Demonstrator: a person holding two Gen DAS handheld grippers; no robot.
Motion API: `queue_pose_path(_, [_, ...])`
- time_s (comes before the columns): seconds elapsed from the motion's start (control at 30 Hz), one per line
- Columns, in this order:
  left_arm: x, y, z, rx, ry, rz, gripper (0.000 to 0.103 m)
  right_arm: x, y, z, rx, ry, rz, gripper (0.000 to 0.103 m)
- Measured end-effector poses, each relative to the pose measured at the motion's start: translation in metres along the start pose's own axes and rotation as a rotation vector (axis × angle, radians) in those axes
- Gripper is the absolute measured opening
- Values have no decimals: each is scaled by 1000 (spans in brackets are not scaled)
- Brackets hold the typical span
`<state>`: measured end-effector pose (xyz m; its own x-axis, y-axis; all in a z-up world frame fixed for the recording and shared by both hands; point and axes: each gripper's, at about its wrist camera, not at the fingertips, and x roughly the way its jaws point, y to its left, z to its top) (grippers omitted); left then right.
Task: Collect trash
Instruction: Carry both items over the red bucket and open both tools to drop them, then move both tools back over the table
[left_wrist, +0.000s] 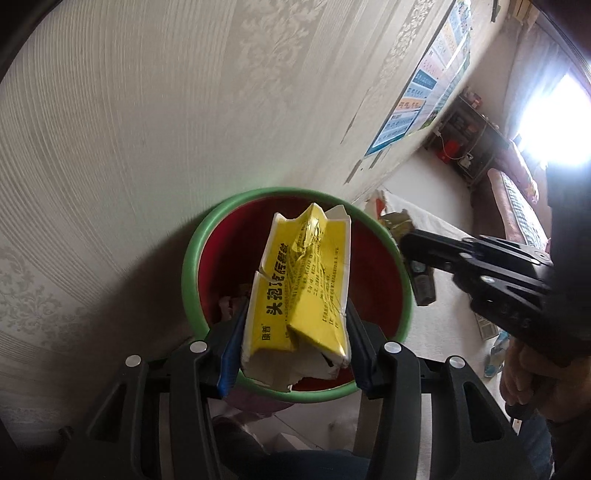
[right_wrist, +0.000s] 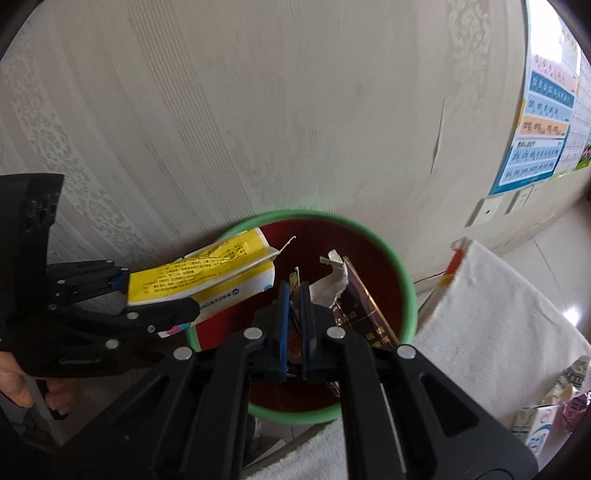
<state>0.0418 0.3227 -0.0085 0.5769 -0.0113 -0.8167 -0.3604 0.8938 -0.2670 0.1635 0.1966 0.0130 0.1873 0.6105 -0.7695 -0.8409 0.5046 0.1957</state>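
Note:
A red bin with a green rim (left_wrist: 192, 251) stands against the wall; it also shows in the right wrist view (right_wrist: 408, 284). My left gripper (left_wrist: 295, 302) is shut on a crushed yellow and white box (left_wrist: 306, 280) and holds it over the bin's mouth; the box also shows in the right wrist view (right_wrist: 207, 273). My right gripper (right_wrist: 293, 291) is shut on a thin crumpled wrapper (right_wrist: 294, 284) above the bin. In the left wrist view the right gripper (left_wrist: 417, 258) hangs at the bin's right rim. A dark brown carton (right_wrist: 365, 314) and torn white card (right_wrist: 332, 273) lie inside the bin.
A white cloth-covered surface (right_wrist: 491, 314) is to the right of the bin, with cartons (right_wrist: 535, 424) at its lower right. Patterned wall behind, with posters (right_wrist: 543, 125). A dark shelf (left_wrist: 469, 136) and a bed (left_wrist: 513, 206) are at the far right.

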Motion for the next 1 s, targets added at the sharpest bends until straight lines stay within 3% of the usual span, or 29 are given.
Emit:
queue_pose_path(0.13, [11, 6, -2, -11, 15, -6, 46, 15, -1, 0, 11, 25, 5, 6])
queue_pose_path(0.2, [15, 6, -3, -11, 20, -5, 52, 17, 0, 0, 8, 26, 6, 11])
queue_pose_path(0.27, [19, 6, -4, -11, 25, 10, 58, 17, -1, 1, 16, 18, -18, 58])
queue_pose_path(0.33, [19, 9, -7, -24, 17, 12, 68, 12, -5, 0, 43, -7, -27, 77])
queue_pose_path(0.4, [19, 10, -10, -40, 11, 13, 81, 8, -10, -1, 64, -11, -34, 79])
queue_pose_path(0.47, [19, 11, -15, -54, 1, 16, 89, 3, -14, -4, 76, -10, -54, 91])
queue_pose_path(0.6, [10, 6, -18, -58, -38, 39, 95, -16, -22, -14, 94, -37, -86, 98])
queue_pose_path(0.8, [-6, -17, -20, -26, -78, 29, 95, -60, -33, -43, 123, -73, -159, 98])
queue_pose_path(1.0, [-7, -54, -27, 28, -63, 4, 95, -100, -53, -76, 175, -77, -234, 98])
